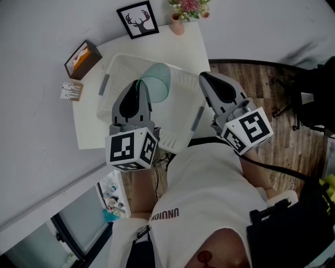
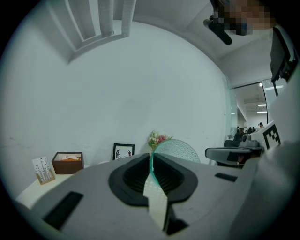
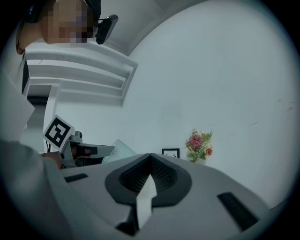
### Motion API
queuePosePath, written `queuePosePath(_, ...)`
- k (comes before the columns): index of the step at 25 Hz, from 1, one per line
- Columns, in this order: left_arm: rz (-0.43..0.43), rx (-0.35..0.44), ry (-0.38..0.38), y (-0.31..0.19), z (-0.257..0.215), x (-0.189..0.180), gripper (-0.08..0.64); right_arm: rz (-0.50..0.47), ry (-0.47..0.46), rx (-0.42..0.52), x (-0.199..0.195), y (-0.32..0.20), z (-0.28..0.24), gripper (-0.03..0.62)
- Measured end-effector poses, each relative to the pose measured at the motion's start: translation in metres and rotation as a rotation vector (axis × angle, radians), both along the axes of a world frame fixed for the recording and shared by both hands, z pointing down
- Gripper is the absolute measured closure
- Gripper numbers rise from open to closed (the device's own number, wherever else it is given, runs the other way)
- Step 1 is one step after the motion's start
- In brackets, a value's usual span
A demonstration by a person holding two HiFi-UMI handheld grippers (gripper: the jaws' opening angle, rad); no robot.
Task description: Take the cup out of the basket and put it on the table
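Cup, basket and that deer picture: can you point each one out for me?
cup (image 1: 157, 78), head view, on its green see-through side.
basket (image 1: 180, 89), head view, on the white mesh wall right of the cup.
deer picture (image 1: 137, 20), head view, on the middle of the print.

The cup (image 1: 157, 79) is translucent pale green with a fine dimpled pattern. The basket (image 1: 116, 70) is white and the bench (image 1: 91, 131) is cream-white. The left gripper (image 1: 138, 88) and the right gripper (image 1: 205, 78) are grey with black-lined jaws, and both carry black square markers on white. A black frame (image 1: 137, 20) shows a black stag's head on white. The flowers (image 1: 187, 6) are pink and the box (image 1: 82, 58) is brown.
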State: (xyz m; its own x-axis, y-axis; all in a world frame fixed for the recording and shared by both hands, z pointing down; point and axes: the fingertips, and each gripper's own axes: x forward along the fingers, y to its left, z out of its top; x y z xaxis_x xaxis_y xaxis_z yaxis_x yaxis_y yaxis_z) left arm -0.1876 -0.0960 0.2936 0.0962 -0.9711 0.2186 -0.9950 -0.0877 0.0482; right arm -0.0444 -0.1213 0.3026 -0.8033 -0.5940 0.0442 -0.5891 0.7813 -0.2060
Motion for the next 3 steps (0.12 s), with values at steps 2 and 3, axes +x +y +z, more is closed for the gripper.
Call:
queuePosePath(2, -0.001, 0.000, -0.001, 0.0004, 0.0001, 0.0002, 0.523, -0.001, -0.002, 0.000, 0.0002, 0.0004, -0.0002, 0.574)
queuePosePath(3, -0.002, 0.000, -0.001, 0.0006, 0.0002, 0.0003, 0.523, -0.001, -0.004, 0.000, 0.0004, 0.0006, -0.0002, 0.574)
